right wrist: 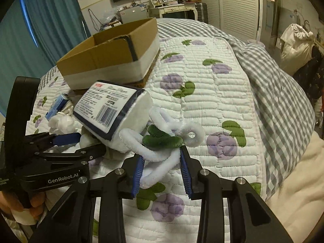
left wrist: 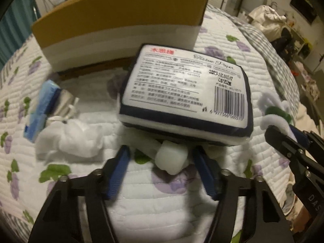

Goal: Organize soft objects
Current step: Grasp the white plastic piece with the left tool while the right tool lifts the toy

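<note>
A pack of tissue paper (left wrist: pixel 182 93) with a printed label lies on the quilt, also in the right wrist view (right wrist: pixel 110 109). A white squishy block (left wrist: pixel 171 158) sits at its near edge between the open jaws of my left gripper (left wrist: pixel 162 162), untouched. My right gripper (right wrist: pixel 162 162) is shut on a white and green pipe-cleaner flower (right wrist: pixel 162 141), which shows at the right of the left view (left wrist: pixel 277 111). An open cardboard box (left wrist: pixel 121 20) stands behind the pack, also in the right wrist view (right wrist: pixel 109 60). A bag of white cotton (left wrist: pixel 70 139) lies to the left.
A small blue pack (left wrist: pixel 42 109) and a silvery item (left wrist: pixel 64 101) lie at the left. The floral quilt (right wrist: pixel 202 101) covers the bed, with a grey checked blanket (right wrist: pixel 273 91) on the right. Room furniture stands beyond.
</note>
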The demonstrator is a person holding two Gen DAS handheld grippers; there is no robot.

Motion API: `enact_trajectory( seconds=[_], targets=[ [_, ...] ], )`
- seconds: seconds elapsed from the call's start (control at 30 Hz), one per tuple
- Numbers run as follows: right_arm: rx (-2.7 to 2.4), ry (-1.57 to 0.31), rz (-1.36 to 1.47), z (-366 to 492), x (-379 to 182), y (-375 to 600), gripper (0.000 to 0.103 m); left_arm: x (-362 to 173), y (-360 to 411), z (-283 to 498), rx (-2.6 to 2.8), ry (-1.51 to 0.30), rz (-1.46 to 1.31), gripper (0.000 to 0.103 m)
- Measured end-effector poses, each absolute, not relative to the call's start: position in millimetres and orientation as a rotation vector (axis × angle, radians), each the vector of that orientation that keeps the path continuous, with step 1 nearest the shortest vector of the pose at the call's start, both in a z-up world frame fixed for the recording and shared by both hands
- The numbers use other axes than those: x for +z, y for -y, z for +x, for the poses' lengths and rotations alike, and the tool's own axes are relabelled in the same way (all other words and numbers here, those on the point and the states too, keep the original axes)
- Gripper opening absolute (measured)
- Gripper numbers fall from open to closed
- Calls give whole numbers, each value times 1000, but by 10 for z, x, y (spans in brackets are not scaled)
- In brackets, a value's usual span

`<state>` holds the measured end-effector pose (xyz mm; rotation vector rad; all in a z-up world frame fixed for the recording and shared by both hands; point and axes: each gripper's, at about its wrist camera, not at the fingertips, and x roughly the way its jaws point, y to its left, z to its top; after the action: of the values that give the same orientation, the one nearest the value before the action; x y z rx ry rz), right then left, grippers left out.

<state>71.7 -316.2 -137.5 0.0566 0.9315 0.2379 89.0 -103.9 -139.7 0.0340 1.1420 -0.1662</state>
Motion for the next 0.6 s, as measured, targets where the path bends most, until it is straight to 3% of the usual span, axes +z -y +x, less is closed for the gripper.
enact_trajectory(
  seconds=[0.23,0.6],
  targets=[
    [249,-926,60,695,-1335,3142,34,-1282,1118,732,-189,-1100,66,31],
    [240,-856,28,410,-937,3026,34,-957,1099,433,-212,-1016,59,29]
  ],
)
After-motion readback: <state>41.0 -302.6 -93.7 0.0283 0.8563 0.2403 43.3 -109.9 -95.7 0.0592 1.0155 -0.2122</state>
